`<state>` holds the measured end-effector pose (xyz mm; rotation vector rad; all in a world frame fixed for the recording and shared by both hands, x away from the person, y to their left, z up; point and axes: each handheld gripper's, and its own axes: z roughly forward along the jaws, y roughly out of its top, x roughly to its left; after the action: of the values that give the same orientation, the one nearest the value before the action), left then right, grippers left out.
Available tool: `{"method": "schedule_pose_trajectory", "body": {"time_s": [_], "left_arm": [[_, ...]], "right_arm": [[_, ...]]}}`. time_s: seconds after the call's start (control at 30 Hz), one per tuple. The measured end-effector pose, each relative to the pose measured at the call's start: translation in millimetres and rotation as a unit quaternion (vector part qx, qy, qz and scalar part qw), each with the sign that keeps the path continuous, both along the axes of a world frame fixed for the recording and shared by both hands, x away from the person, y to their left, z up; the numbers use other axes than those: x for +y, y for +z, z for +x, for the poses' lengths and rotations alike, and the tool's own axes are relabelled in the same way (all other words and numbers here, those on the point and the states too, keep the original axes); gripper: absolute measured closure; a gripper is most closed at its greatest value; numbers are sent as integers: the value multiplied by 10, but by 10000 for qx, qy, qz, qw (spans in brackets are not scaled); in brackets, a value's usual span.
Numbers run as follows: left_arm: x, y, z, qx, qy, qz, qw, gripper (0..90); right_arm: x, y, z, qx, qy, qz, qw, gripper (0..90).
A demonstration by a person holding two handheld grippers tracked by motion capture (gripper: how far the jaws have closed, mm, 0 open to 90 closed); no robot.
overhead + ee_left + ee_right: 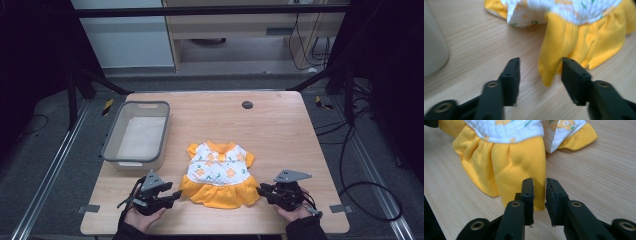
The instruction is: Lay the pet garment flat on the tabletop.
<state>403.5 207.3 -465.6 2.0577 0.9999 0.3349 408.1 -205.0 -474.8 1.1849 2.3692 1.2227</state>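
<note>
A small child's dress (219, 173) lies flat near the middle of a wooden table (280, 125), closer to the person's edge. It has a white quilted top with orange flowers and green marks, an orange collar and sleeves, and a gathered yellow-orange skirt that spreads toward the person.

The person's two hands come in from the near edge, one on each side of the skirt. The left gripper (172, 195) sits just beside the skirt's left bottom corner. In the left gripper view its two black jaws stand wide apart, low over the wood, with the corner of the yellow hem (549, 72) lying in the gap between them; the jaw on the right of that view looks to be at the cloth's edge, though whether it touches is unclear.

The right gripper (261, 190) sits just beside the skirt's right bottom corner. In the right gripper view its jaws are close together with a narrow gap left between them, holding nothing, and the tips reach the lower edge of the yellow skirt (519, 167).

A grey plastic bin (136, 134) stands on the table to the left of the dress, apart from it, beyond the left gripper.
</note>
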Motion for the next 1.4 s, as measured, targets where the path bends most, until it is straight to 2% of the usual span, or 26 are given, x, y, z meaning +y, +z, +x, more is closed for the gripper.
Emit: {"method": "schedule_pose_trajectory", "body": {"time_s": [0.1,0.17,0.27,0.4,0.5,0.53,0.57,0.6,0.67,0.7,0.73,0.77,0.87,0.9,0.93,1.03,1.07,1.17,1.2,1.23,1.3,1.37,1.4], "left_arm": [[14,56,-25,-305,-24,-252,9992,392],[15,71,-31,-365,-36,-291,9989,372],[24,142,-17,-628,38,-362,9974,363],[40,225,98,-753,159,-436,9961,364],[34,287,181,-834,216,-408,9954,364],[27,329,271,-862,244,-415,9951,365],[27,329,271,-862,244,-415,9951,366],[9,354,380,-857,332,-451,9947,368],[-22,368,495,-875,380,-401,9946,368],[-22,368,495,-875,380,-401,9946,368],[-63,371,600,-887,398,-425,9944,372],[-63,371,600,-887,398,-425,9944,372],[-167,369,809,-898,455,-271,9946,374],[-167,369,809,-898,455,-271,9946,375],[-218,371,901,-921,429,-139,9947,377],[-279,364,995,-951,404,-53,9946,390],[-317,354,1067,-906,383,53,9951,391],[-362,322,1143,-878,406,117,9952,396],[-385,294,1187,-852,426,202,9952,396],[-413,241,1247,-800,453,247,9955,409],[-431,203,1282,-756,480,258,9956,413],[-480,101,1355,-620,518,407,9959,413],[-516,19,1401,-478,533,496,9962,416]], "right_arm": [[-1,25,-10,-119,-21,93,9999,694],[-2,44,-14,-212,-28,158,9996,670],[-5,82,-8,-344,-77,239,9991,631],[-15,151,48,-561,-174,354,9976,561],[-13,192,94,-637,-258,416,9968,528],[3,235,151,-686,-301,521,9958,503],[3,235,151,-686,-301,521,9958,503],[26,265,202,-727,-325,511,9955,481],[58,294,270,-744,-352,509,9953,471],[58,294,270,-744,-352,509,9953,471],[88,313,354,-770,-381,529,9949,457],[88,313,354,-770,-381,529,9949,457],[144,322,558,-816,-520,438,9943,442],[144,322,558,-816,-520,438,9943,442],[165,312,678,-799,-602,405,9942,440],[180,298,768,-789,-648,375,9941,437],[198,267,874,-762,-714,343,9939,436],[212,233,945,-700,-766,287,9942,438],[223,209,981,-669,-781,237,9944,439],[245,142,1048,-606,-800,71,9949,451],[255,116,1066,-562,-824,32,9950,455],[273,28,1130,-488,-832,-123,9953,466],[286,-21,1157,-429,-863,-182,9952,474]]}}
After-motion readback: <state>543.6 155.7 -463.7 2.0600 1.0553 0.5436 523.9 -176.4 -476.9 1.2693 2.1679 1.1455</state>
